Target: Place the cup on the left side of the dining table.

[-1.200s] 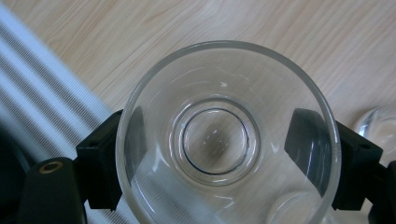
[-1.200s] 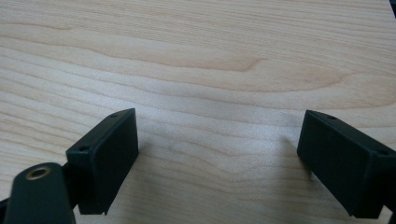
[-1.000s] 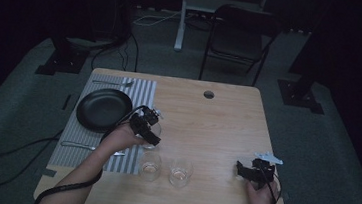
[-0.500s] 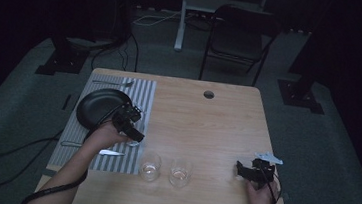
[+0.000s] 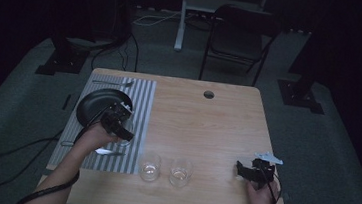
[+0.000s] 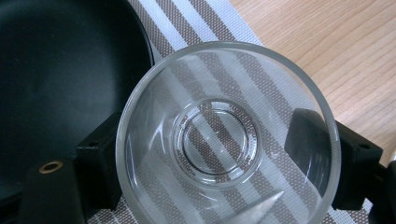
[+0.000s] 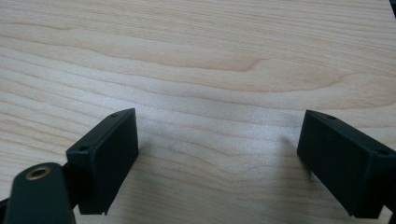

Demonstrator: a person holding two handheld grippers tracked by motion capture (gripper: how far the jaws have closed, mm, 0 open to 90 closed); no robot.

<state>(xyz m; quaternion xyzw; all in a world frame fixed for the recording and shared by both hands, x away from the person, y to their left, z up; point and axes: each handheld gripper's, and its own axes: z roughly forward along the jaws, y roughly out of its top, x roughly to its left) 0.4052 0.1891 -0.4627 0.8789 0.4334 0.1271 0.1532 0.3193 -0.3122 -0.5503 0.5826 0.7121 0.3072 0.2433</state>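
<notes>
**Trainee:** Working left to right, why is the setting arranged this way?

**Operator:** On the left edge I read a grey-and-white striped fabric placemat [image 5: 142,94] with a round black plate [image 5: 93,106] on it. A piece of metal cutlery [image 5: 113,82] lies along the mat's far end, and a second metal utensil [image 5: 101,150] lies near its front. In my judgement this is a place setting, and the glass goes beside the plate.

**Trainee:** What is the left gripper doing?

**Operator:** My left gripper [image 5: 122,126] pinches a clear, empty drinking glass [image 6: 229,126]. One black pad presses each side of the wall, so the jaws stand only as wide as the glass. The glass sits over the striped mat, just beside the plate's rim. I cannot tell whether its base touches the mat.

**Trainee:** And further right?

**Operator:** Two more clear tumblers [image 5: 150,166] and [image 5: 181,171] stand side by side on the light wooden table [image 5: 207,124], near its front edge. I judge they await placing.

**Trainee:** The right gripper?

**Operator:** My right gripper [image 7: 217,154] rests low over bare wood near the right front corner, jaws spread wide, holding nothing.
</notes>
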